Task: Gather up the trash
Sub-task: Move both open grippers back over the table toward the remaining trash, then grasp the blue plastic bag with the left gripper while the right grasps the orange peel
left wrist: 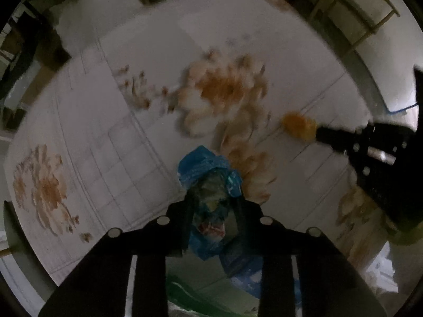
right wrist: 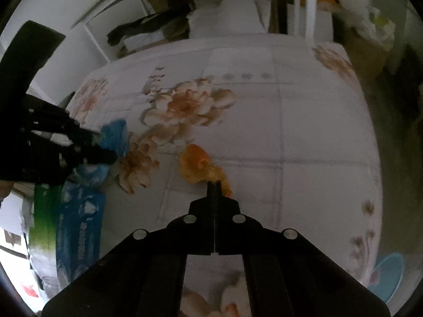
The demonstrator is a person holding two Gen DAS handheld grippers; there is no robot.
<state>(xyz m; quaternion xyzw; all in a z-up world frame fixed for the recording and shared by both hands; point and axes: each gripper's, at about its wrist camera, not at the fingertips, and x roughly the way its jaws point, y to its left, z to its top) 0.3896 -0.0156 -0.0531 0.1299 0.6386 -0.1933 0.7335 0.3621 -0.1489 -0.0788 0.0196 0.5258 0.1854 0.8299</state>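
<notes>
My left gripper (left wrist: 212, 200) is shut on the rim of a blue plastic trash bag (left wrist: 203, 163) that hangs over the bed edge, with crumpled wrappers inside. The bag also shows in the right wrist view (right wrist: 113, 134), held by the left gripper (right wrist: 105, 148). My right gripper (right wrist: 214, 183) is shut on a piece of orange peel (right wrist: 198, 163) and holds it above the floral bedspread. In the left wrist view the right gripper (left wrist: 317, 133) holds the peel (left wrist: 298, 125) to the right of the bag.
The white quilted bedspread (right wrist: 290, 121) with orange flower prints fills both views. A pillow (right wrist: 227, 15) and shelves stand at the far end. A light blue basin (right wrist: 388, 272) is on the floor at lower right. Green and blue packaging (right wrist: 76, 224) lies beside the bed at left.
</notes>
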